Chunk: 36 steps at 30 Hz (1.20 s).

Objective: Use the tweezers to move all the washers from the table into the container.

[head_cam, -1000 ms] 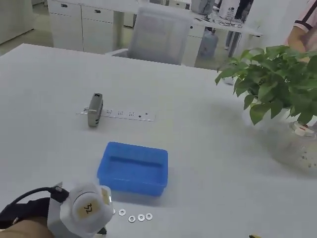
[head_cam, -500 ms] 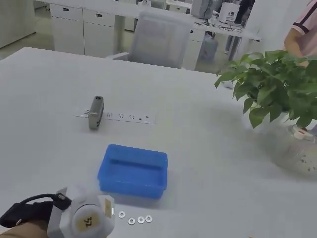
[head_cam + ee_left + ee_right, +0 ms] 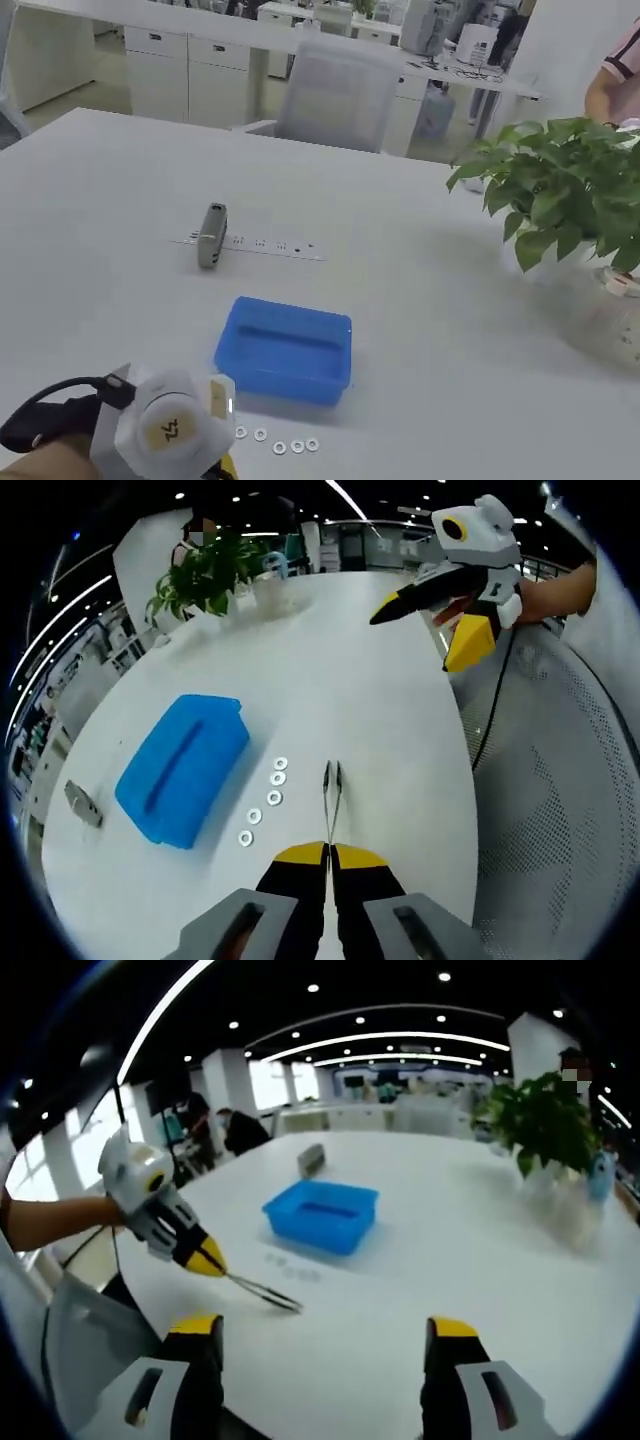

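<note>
The washers (image 3: 274,797) lie in a short row on the white table (image 3: 380,710), ahead of the left gripper's (image 3: 328,855) jaws and just left of the tweezers (image 3: 331,800). Those jaws are pressed narrow on the tweezers' rear end, and the closed tips point forward beside the row, apart from it. The blue container (image 3: 180,770) sits farther left, just beyond the washers. The right gripper (image 3: 325,1335) is held well apart, its jaws spread wide with nothing between them. A power strip (image 3: 265,243) lies beyond the container, and a potted plant (image 3: 560,190) stands far off.
</note>
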{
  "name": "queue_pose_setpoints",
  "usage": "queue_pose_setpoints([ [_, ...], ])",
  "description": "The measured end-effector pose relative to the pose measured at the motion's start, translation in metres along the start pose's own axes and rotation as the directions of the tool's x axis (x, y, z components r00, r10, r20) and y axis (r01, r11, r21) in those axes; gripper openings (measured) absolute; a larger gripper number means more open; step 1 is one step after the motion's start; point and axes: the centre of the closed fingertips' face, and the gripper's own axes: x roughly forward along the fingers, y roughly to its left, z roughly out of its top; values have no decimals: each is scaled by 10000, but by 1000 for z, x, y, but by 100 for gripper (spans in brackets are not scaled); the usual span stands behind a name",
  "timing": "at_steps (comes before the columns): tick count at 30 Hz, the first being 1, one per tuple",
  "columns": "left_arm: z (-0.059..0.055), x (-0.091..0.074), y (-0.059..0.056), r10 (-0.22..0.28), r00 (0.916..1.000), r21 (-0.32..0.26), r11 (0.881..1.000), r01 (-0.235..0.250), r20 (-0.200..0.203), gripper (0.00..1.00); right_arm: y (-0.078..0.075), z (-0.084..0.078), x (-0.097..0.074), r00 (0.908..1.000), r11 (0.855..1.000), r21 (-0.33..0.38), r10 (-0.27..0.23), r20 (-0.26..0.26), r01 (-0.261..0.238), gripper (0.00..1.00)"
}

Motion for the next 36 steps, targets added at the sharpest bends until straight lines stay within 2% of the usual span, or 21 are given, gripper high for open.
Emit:
queue_pose_setpoints([
  [4,4,-10,-3,179,9997,-17,9998,-179,180,0,23,-2,11,9940,9928,-611,1008,-434,-1034,69],
  [6,9,-16,-6,196,9991,-170,9997,-190,364,0,38,-1,20,9825,9805,-865,1702,-760,-1766,62],
  [7,11,-19,-8,184,9989,-245,9995,-174,425,0,47,3,26,9748,9698,-1146,2062,-854,-2152,57],
  [9,14,-22,-10,217,9987,-237,9995,-206,458,0,61,7,34,9602,9496,-1568,2561,-1115,-2715,48],
  [10,17,-25,-10,293,9983,-149,9995,-286,499,0,70,9,41,9510,9348,-1879,2808,-1292,-3015,43],
  [11,18,-26,-11,313,9982,-118,9995,-307,508,0,72,10,43,9483,9293,-2001,2879,-1338,-3104,42],
  [13,22,-30,-12,343,9978,-79,9994,-339,568,0,81,8,57,9315,8971,-2639,3136,-1842,-3542,35],
  [14,25,-33,-14,339,9975,-68,9994,-335,613,0,84,6,66,9205,8745,-2993,3301,-2091,-3816,32],
  [15,26,-34,-15,324,9974,-29,9995,-323,636,0,87,4,71,9115,8584,-3193,3402,-2313,-4014,30],
  [16,28,-36,-16,305,9975,32,9995,-308,630,0,91,2,78,8968,8370,-3370,3563,-2623,-4311,29],
  [17,29,-37,-17,300,9977,86,9995,-306,612,0,91,0,85,8884,8248,-3457,3657,-2775,-4475,28],
  [18,29,-39,-18,286,9980,201,9994,-298,571,0,94,-4,92,8720,8030,-3583,3788,-3100,-4762,26],
  [19,30,-40,-18,289,9980,255,9992,-303,554,0,97,-3,94,8646,7901,-3691,3842,-3240,-4894,26],
  [20,30,-40,-18,282,9981,288,9991,-298,546,0,100,-2,97,8633,7824,-3796,3882,-3226,-4937,24],
  [23,31,-42,-20,199,9988,440,9988,-219,449,0,107,-4,104,8391,7416,-4063,4051,-3631,-5338,20],
  [25,31,-42,-21,153,9992,559,9983,-174,381,0,111,-3,105,8306,7234,-4190,4154,-3708,-5488,16],
  [32,37,-39,-23,-45,9997,1019,9948,21,235,0,119,-4,109,8144,6971,-4284,4374,-3814,-5749,12],
  [34,39,-38,-23,-103,9997,1128,9936,78,222,0,119,-7,110,8134,6916,-4359,4319,-3896,-5760,10],
  [36,40,-38,-24,-137,9998,1224,9924,118,149,0,118,-8,111,8190,6909,-4466,4238,-3869,-5685,7],
])
